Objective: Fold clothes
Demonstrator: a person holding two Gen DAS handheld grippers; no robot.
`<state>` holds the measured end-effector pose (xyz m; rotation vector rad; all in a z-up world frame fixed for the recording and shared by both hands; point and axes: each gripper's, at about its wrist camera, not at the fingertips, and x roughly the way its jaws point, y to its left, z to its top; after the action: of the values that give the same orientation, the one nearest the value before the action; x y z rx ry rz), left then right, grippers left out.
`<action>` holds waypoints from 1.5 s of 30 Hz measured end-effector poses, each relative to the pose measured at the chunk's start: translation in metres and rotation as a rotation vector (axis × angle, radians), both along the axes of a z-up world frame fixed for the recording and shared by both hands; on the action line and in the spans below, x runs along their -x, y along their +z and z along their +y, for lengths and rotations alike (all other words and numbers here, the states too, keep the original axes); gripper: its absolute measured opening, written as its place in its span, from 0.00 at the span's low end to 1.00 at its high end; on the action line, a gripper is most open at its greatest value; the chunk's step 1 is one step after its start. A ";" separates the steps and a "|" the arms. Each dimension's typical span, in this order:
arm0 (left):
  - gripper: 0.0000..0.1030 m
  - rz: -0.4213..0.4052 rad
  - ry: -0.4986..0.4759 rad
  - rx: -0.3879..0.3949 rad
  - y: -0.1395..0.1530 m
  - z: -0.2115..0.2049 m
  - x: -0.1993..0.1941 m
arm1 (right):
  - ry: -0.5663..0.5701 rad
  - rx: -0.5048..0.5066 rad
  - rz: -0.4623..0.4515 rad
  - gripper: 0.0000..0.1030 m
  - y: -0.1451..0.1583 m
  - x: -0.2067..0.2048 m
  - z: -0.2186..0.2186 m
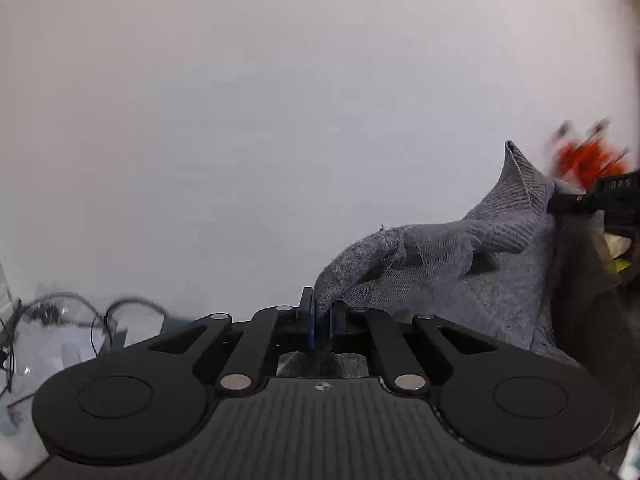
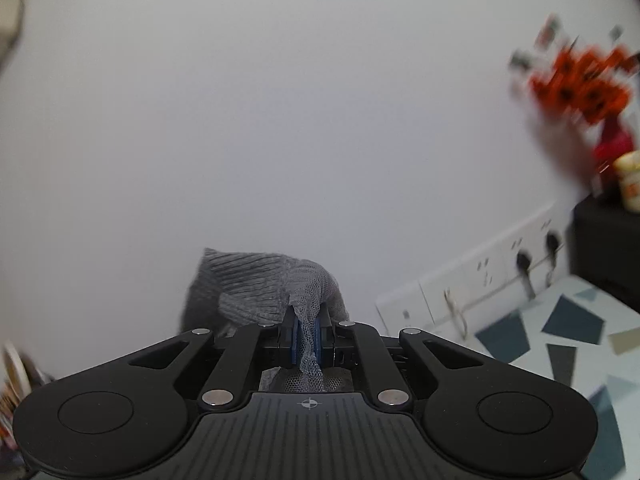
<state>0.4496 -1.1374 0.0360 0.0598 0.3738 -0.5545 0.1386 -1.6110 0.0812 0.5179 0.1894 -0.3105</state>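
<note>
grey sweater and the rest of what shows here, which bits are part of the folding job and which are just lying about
Part of the job:
- grey sweater, knit with a mesh lining
- left tool, shut on the sweater
- right tool, shut on the sweater's mesh

Just lying about:
- orange decoration on the wall
- wall sockets with plugs
- patterned surface
- cables
- cup on a dark shelf

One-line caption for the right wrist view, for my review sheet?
Right claw shut on a grey knit garment with mesh lining, held up before a white wall.
</note>
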 end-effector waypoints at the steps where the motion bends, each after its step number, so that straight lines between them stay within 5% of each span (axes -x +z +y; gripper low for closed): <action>1: 0.06 0.031 0.023 -0.020 -0.012 -0.014 -0.017 | 0.006 0.007 0.041 0.07 -0.018 -0.024 -0.015; 6: 0.14 0.216 0.105 -0.286 -0.089 -0.081 -0.098 | 0.042 0.018 0.257 0.08 -0.116 -0.123 -0.047; 7: 0.28 0.271 0.111 -0.339 -0.105 -0.089 -0.108 | 0.049 -0.006 0.305 0.13 -0.136 -0.135 -0.044; 9: 0.47 0.364 0.114 -0.415 -0.133 -0.080 -0.104 | 0.044 -0.030 0.417 0.40 -0.166 -0.152 -0.039; 12: 0.70 0.348 0.087 -0.413 -0.134 -0.066 -0.081 | 0.052 -0.050 0.512 0.57 -0.195 -0.163 -0.037; 19: 0.73 0.331 -0.193 -0.430 -0.096 -0.049 0.007 | 0.093 -0.153 0.424 0.69 -0.179 -0.077 -0.035; 23: 0.75 0.339 -0.377 -0.480 -0.113 -0.036 0.066 | 0.067 -0.149 0.471 0.72 -0.175 0.001 0.002; 30: 0.80 0.386 -0.397 -0.477 -0.161 -0.016 0.106 | 0.110 -0.062 0.606 0.75 -0.191 0.106 0.098; 33: 0.84 0.394 -0.365 -0.453 -0.165 -0.008 0.110 | 0.116 0.019 0.611 0.72 -0.204 0.109 0.132; 37: 0.84 0.410 -0.340 -0.441 -0.165 0.000 0.111 | 0.053 0.108 0.588 0.15 -0.212 0.106 0.156; 38: 0.84 0.414 -0.338 -0.442 -0.165 0.001 0.111 | 0.037 0.096 0.592 0.09 -0.213 0.108 0.156; 45: 0.83 0.399 -0.340 -0.448 -0.169 0.018 0.135 | -0.047 0.007 0.599 0.08 -0.216 0.137 0.139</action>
<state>0.3147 -1.1194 -0.1329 0.4553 0.8840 -0.8121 0.0019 -1.4722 -0.1351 0.4108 0.7565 -0.5077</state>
